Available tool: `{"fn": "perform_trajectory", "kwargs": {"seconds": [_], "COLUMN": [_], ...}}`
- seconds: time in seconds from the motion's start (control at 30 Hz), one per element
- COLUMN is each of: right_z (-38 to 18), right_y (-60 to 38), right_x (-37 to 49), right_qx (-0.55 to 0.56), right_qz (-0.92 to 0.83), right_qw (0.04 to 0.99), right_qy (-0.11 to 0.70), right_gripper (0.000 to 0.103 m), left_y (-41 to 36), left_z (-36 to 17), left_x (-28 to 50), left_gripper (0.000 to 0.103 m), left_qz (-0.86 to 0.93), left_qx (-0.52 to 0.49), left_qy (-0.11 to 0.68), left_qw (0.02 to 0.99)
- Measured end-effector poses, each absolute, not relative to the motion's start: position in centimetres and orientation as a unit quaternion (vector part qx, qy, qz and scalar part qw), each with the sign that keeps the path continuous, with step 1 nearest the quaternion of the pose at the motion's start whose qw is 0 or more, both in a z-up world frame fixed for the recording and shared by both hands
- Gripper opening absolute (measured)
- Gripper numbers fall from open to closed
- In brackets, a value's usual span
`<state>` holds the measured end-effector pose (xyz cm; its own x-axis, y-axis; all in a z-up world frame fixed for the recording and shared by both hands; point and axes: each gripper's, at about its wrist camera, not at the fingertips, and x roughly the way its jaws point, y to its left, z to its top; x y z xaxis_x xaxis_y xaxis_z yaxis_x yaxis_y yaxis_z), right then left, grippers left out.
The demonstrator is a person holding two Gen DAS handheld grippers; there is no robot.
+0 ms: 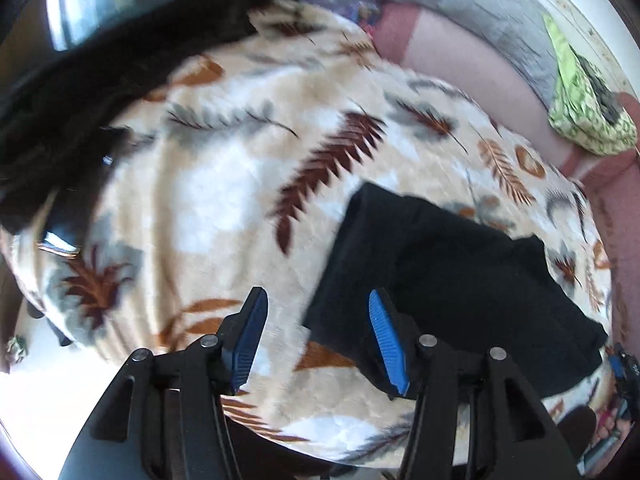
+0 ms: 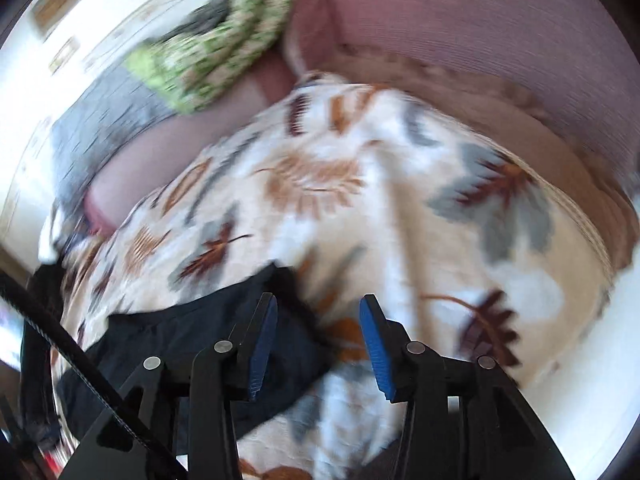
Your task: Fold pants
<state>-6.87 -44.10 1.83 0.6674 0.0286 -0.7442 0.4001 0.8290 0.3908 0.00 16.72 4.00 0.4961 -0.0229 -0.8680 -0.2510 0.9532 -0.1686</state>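
Folded black pants lie on a cream blanket with leaf print, low right in the left wrist view. My left gripper is open and empty, above the pants' left edge. In the right wrist view the pants lie low left on the blanket. My right gripper is open and empty, its left finger over the pants' right edge. Both views are blurred.
A pile of black cloth lies at the blanket's upper left. A green patterned cushion and a grey cloth sit on the pink sofa behind. The other gripper shows at the right edge.
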Motion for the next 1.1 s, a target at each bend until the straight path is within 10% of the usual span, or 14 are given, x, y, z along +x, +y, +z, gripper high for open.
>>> {"fn": "perform_trajectory", "kwargs": {"seconds": [0.27,0.4,0.73,0.87,1.1], "right_z": [-1.8,-3.4,2.7,2.2,-0.7], "right_y": [-37.4,-39.6,-31.5,-24.7,-16.4], "right_x": [-1.8,-1.9,2.2,6.8,13.4], "right_qx": [0.217,0.278,0.155,0.107,0.018], "right_qz": [0.008,-0.026,0.082,0.172,0.216], "right_qw": [0.861,0.840,0.877,0.871,0.846], "right_qy": [0.460,0.466,0.448,0.447,0.487], "right_gripper": [0.044,0.027,0.037,0.058,0.055], "left_y": [14.4,10.7,8.4,8.2,8.4], "left_z": [4.2,3.4,-1.1,-1.3,-1.4], "left_x": [-0.3,0.2,1.2,1.3,1.2], "left_gripper": [0.053,0.056,0.063,0.072,0.076], "left_qz": [0.012,-0.039,-0.053,-0.068,-0.074], "left_qx": [-0.150,-0.117,-0.028,-0.026,-0.043], "left_qy": [0.483,0.481,0.475,0.473,0.460], "left_qw": [0.863,0.868,0.878,0.878,0.884]}}
